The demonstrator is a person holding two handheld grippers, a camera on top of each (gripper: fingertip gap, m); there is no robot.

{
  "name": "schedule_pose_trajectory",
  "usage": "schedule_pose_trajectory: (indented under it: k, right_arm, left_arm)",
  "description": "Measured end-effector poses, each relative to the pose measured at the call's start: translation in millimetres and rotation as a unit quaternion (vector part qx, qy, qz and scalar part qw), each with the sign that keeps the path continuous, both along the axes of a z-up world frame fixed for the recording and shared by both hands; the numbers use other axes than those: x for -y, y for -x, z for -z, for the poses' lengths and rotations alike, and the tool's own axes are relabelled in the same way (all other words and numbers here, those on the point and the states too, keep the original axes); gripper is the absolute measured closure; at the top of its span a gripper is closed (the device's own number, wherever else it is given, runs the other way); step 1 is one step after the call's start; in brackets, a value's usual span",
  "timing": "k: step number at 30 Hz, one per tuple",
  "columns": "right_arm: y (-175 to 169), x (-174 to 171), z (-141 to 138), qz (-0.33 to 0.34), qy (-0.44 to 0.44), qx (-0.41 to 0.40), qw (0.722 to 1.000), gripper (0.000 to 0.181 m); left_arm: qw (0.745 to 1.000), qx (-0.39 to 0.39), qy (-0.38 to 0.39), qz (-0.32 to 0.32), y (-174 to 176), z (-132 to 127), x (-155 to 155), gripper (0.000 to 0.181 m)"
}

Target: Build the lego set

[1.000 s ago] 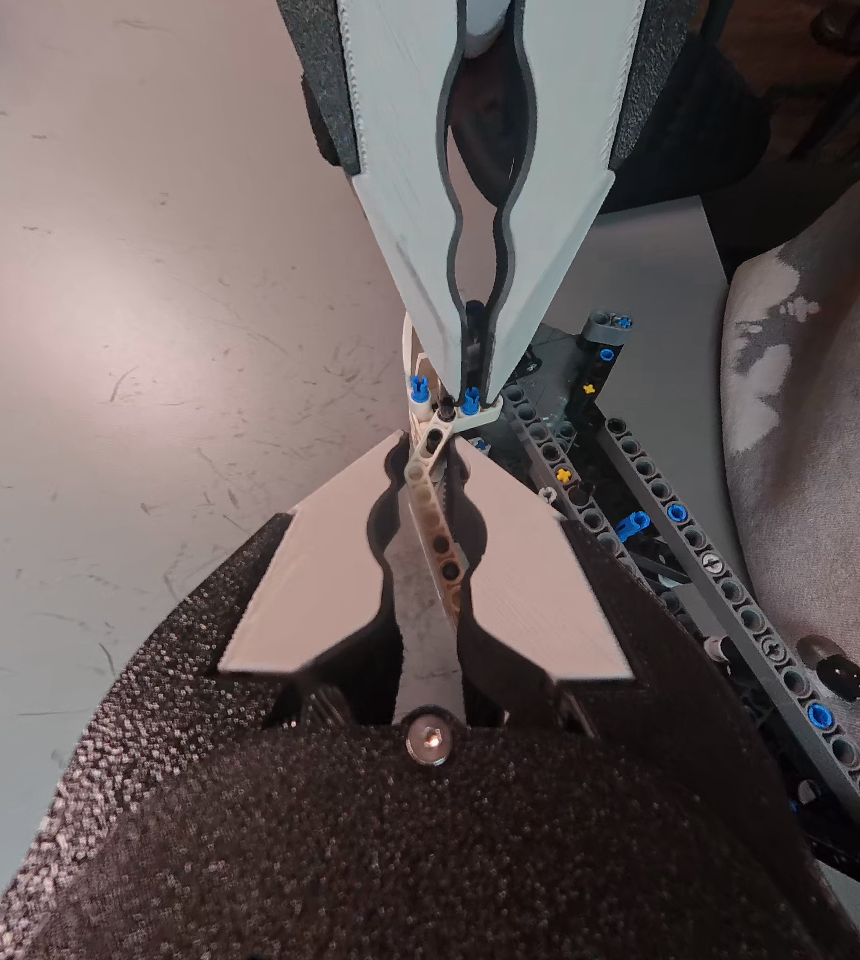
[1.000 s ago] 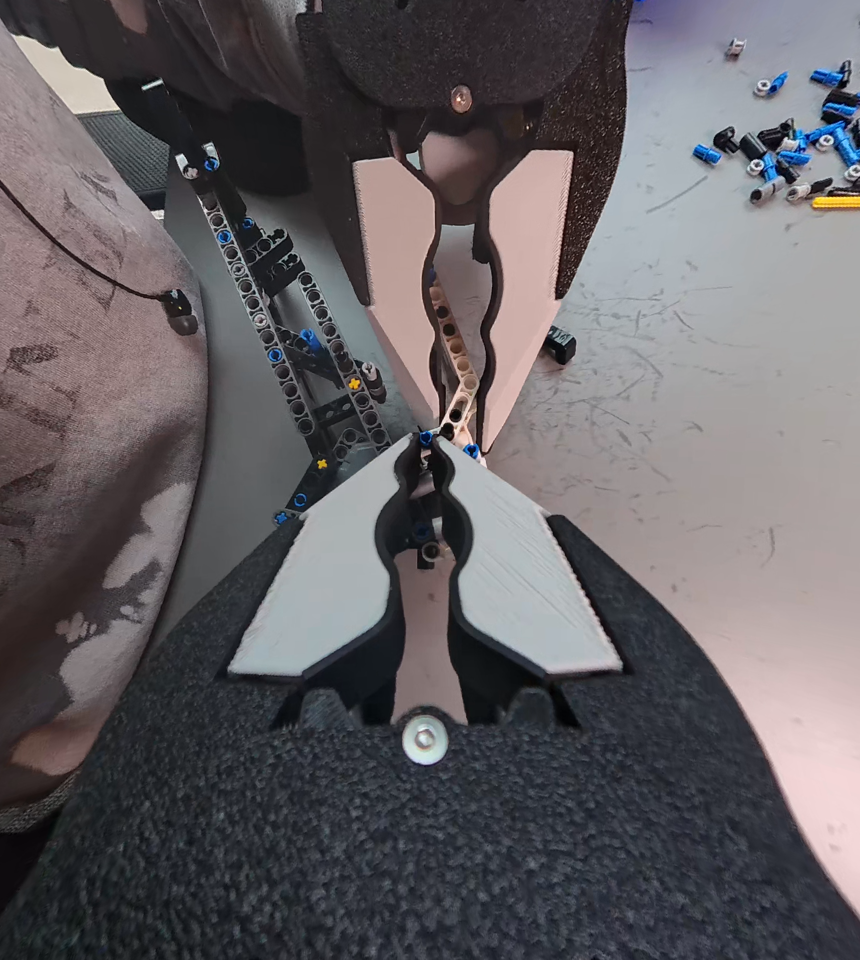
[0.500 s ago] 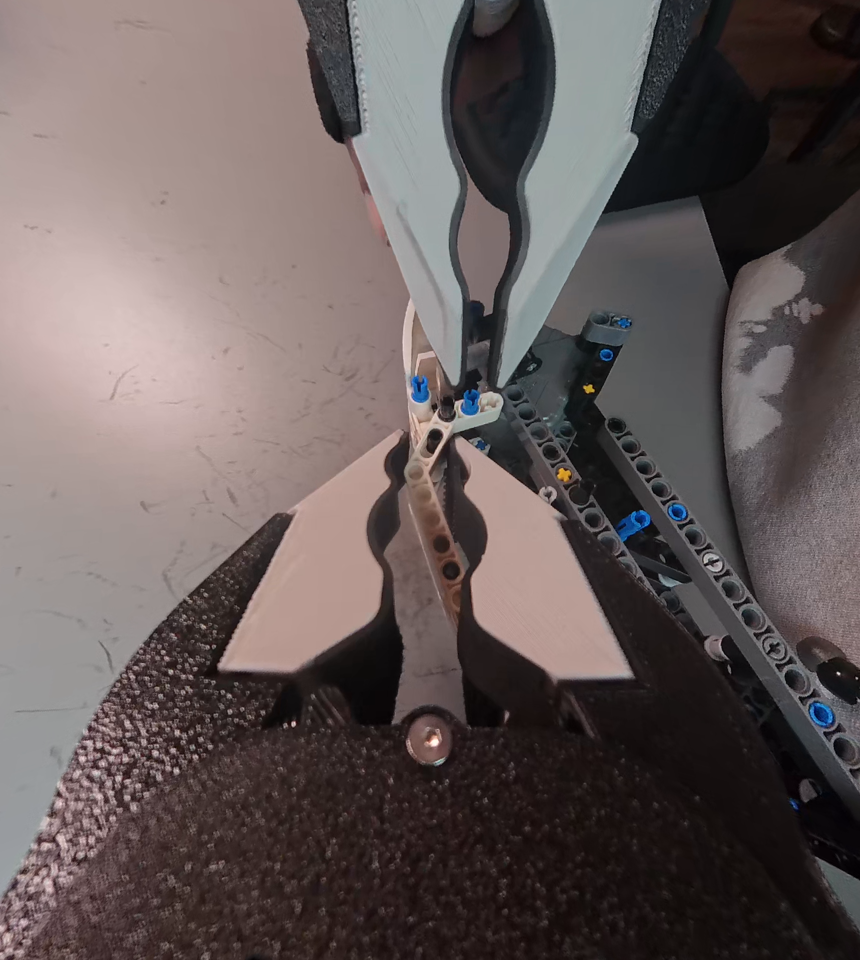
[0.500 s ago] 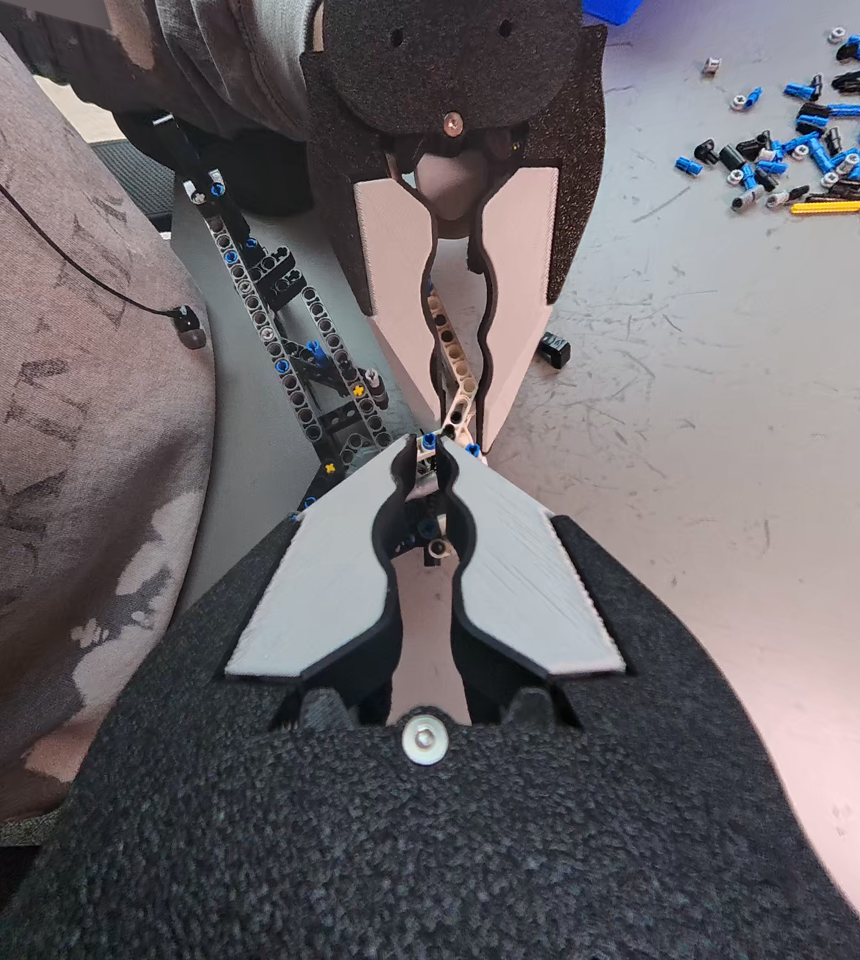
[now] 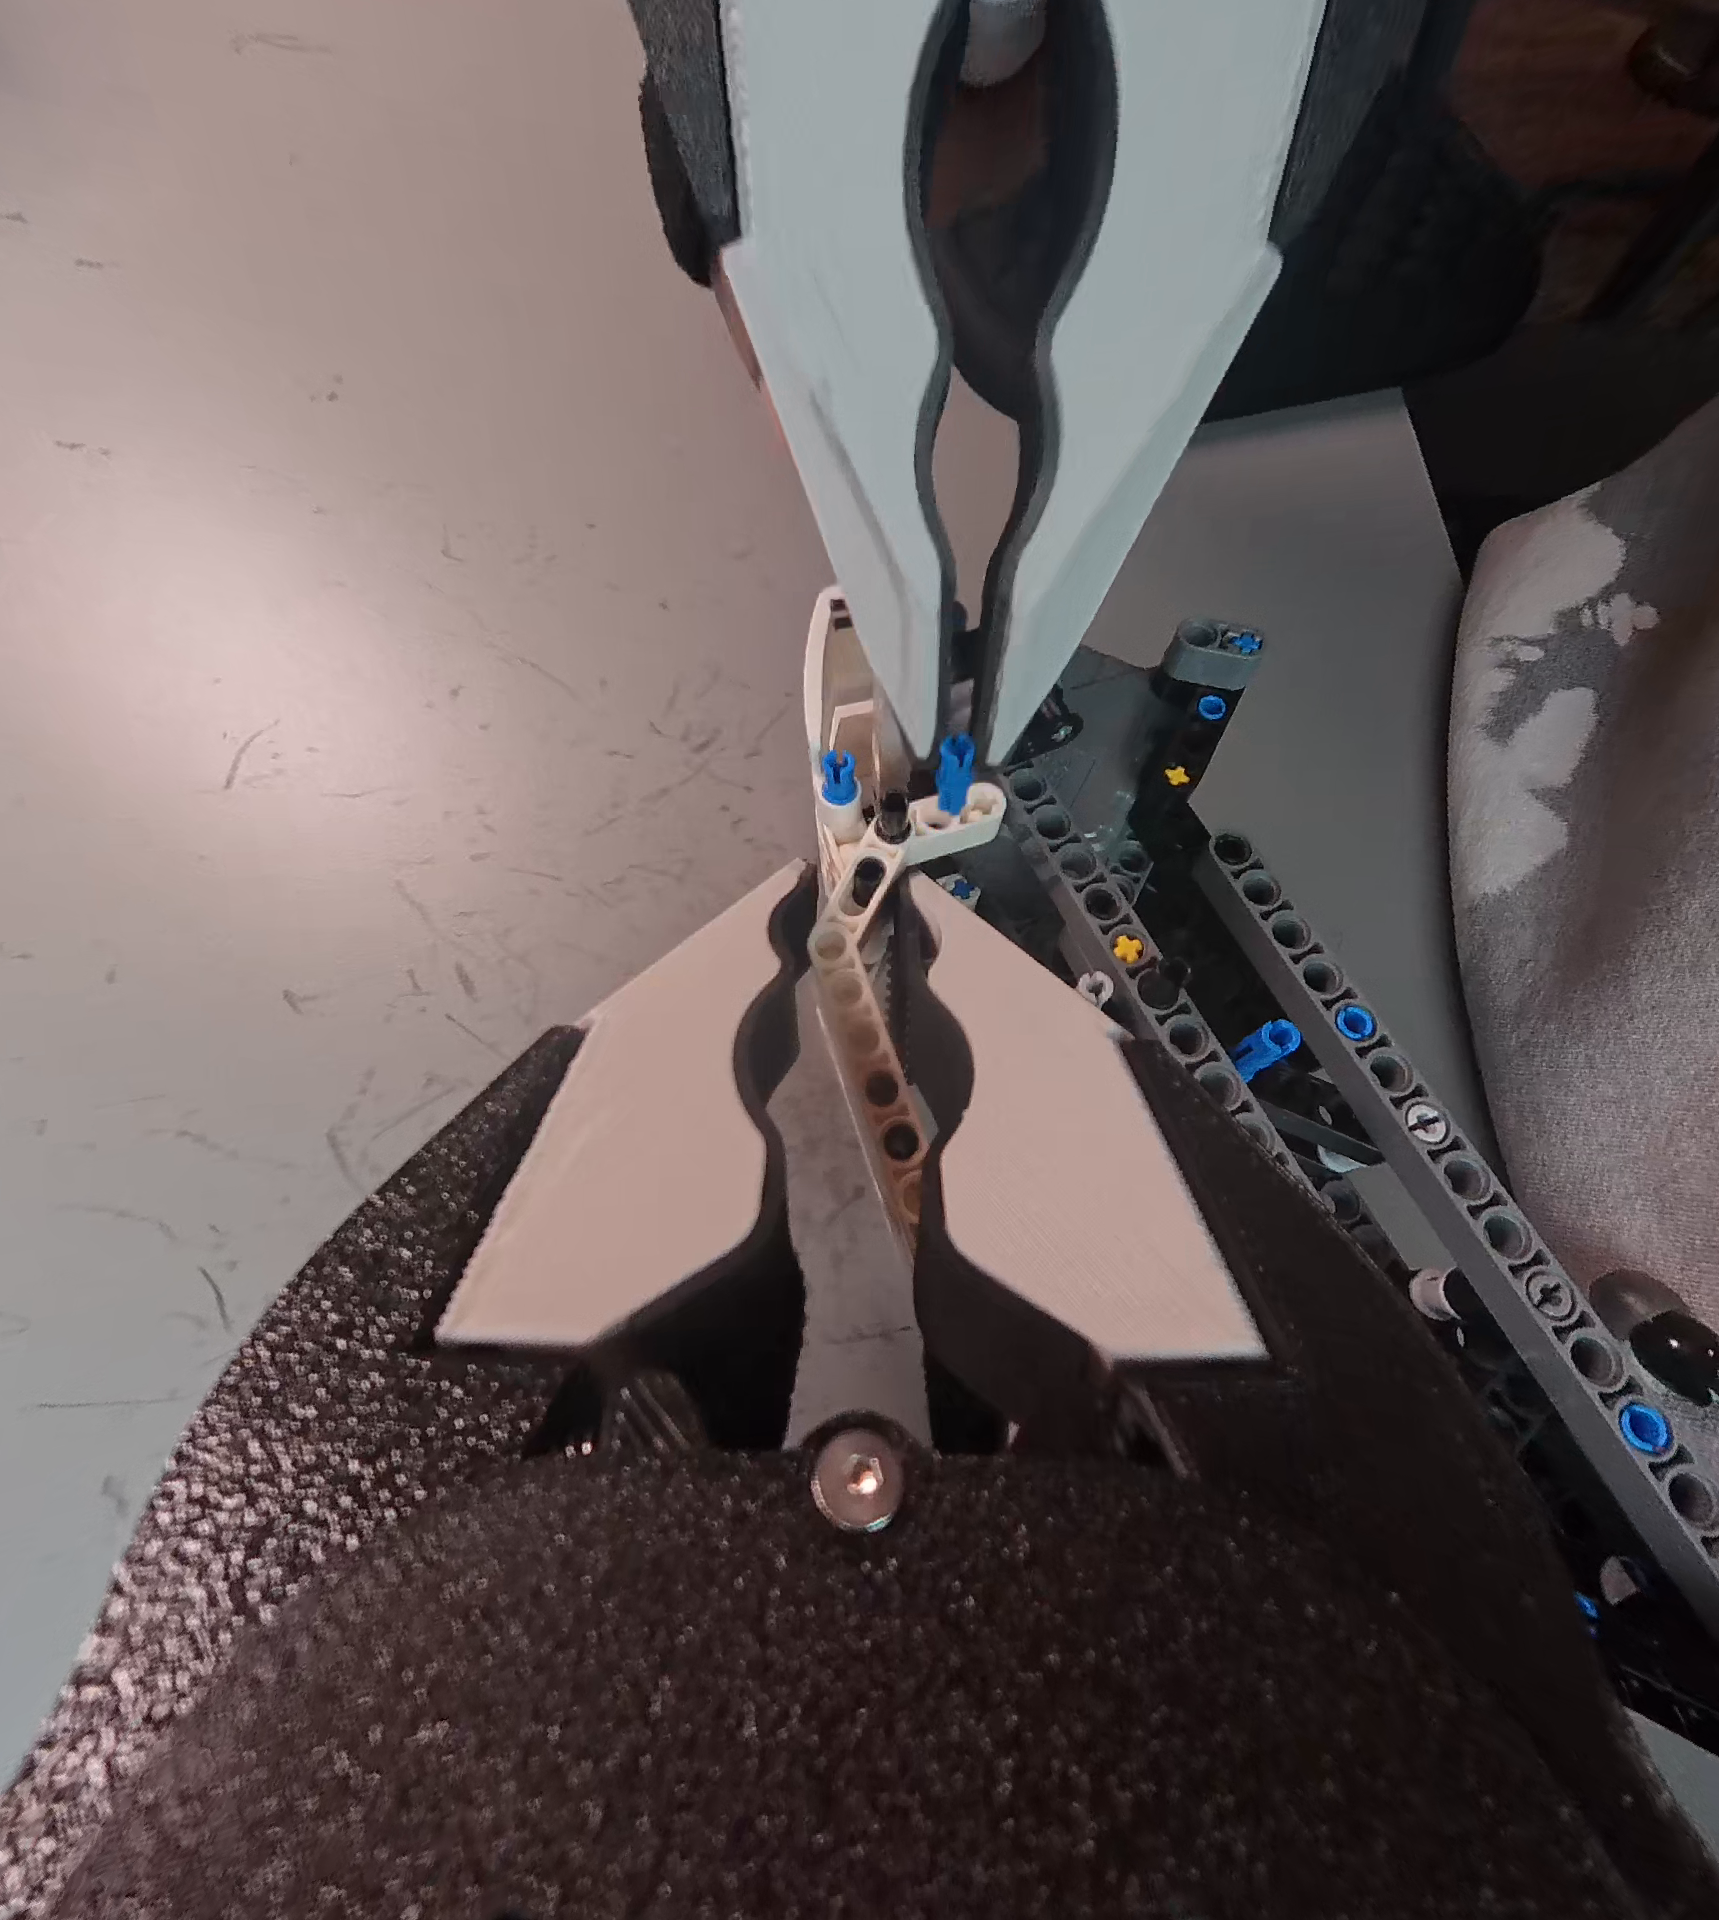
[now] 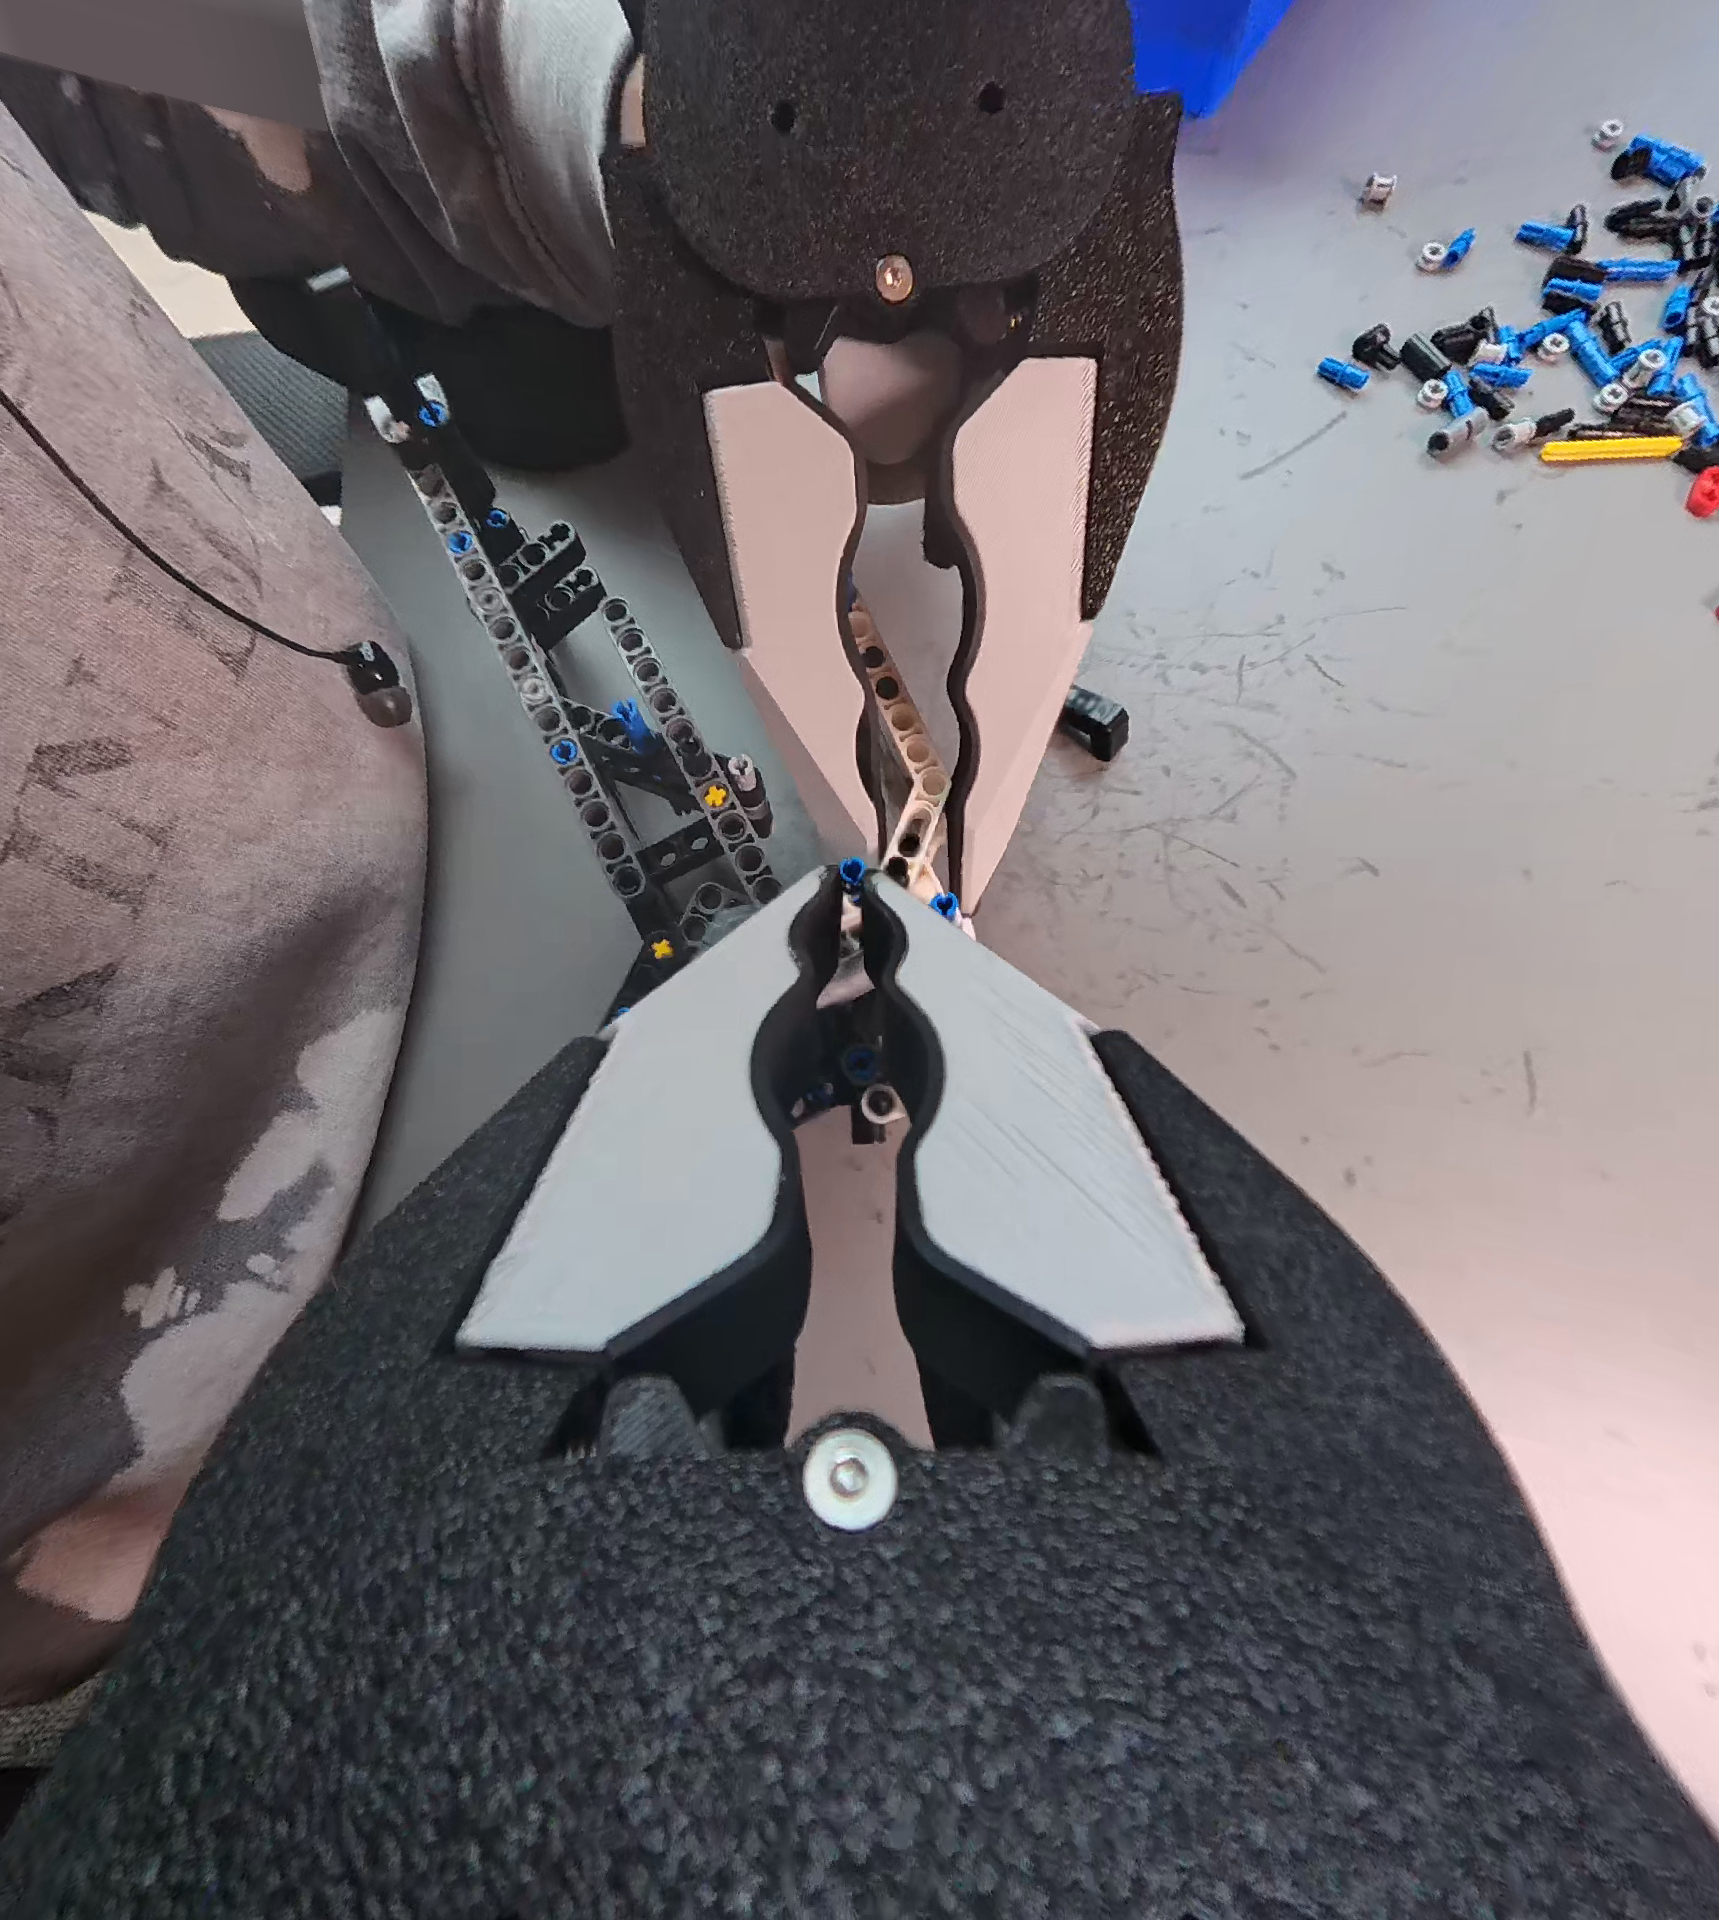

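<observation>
My left gripper (image 5: 865,894) is shut on a white bent beam (image 5: 860,997) and holds it just above the table. A short white cross beam (image 5: 969,826) at the beam's far end carries two upright blue pins and a black pin (image 5: 891,821). My right gripper (image 5: 961,753) comes in from the far side, tip to tip with the left one. Its jaws stand a pin's width apart on the right blue pin (image 5: 954,769). In the right wrist view my right gripper (image 6: 850,883) pinches that blue pin (image 6: 852,868), and the left gripper (image 6: 922,883) holds the white beam (image 6: 902,727).
A long grey and black beam frame (image 5: 1354,1049) lies beside the grippers and also shows in the right wrist view (image 6: 564,675). A person's grey patterned clothing (image 6: 107,831) is next to it. Loose pieces (image 6: 1613,343) lie far right, a black piece (image 6: 1094,717) nearer.
My right gripper has drawn back a little from the white assembly, with its tips still at the blue pin. The left gripper and the beam have stayed put.
</observation>
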State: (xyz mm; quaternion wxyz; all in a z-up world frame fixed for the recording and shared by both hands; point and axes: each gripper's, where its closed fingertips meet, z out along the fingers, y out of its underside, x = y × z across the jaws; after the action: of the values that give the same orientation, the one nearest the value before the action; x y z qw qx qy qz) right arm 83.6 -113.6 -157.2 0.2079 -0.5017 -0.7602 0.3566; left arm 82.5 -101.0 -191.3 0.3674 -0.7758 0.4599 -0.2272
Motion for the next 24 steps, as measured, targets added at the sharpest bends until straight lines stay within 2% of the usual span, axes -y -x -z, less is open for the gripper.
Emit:
schedule_pose_trajectory:
  k: [3, 9, 14, 19, 24]
  right_arm:
    - [-3, -1, -13, -0.01, 0.004, -0.005, 1.0, 0.179]
    - [-6, 2, 2, -0.018, -0.015, 0.022, 1.0, 0.179]
    - [-5, 5, 4, -0.019, -0.016, 0.024, 0.999, 0.179]
    - [-6, 6, 5, -0.03, -0.054, 0.041, 0.997, 0.179]
    - [-6, 6, 6, -0.024, -0.047, 0.064, 0.997, 0.179]
  left_arm:
    - [1.0, 0.0, 0.0, 0.0, 0, 0, 0, 0.168]
    - [1.0, -0.002, -0.001, -0.001, 0, 0, 0, 0.168]
    - [1.0, -0.001, 0.0, -0.001, 0, 0, 0, 0.168]
    - [1.0, -0.001, 0.001, -0.003, 0, 0, 0, 0.168]
    - [1.0, -0.002, 0.0, -0.004, 0, 0, 0, 0.168]
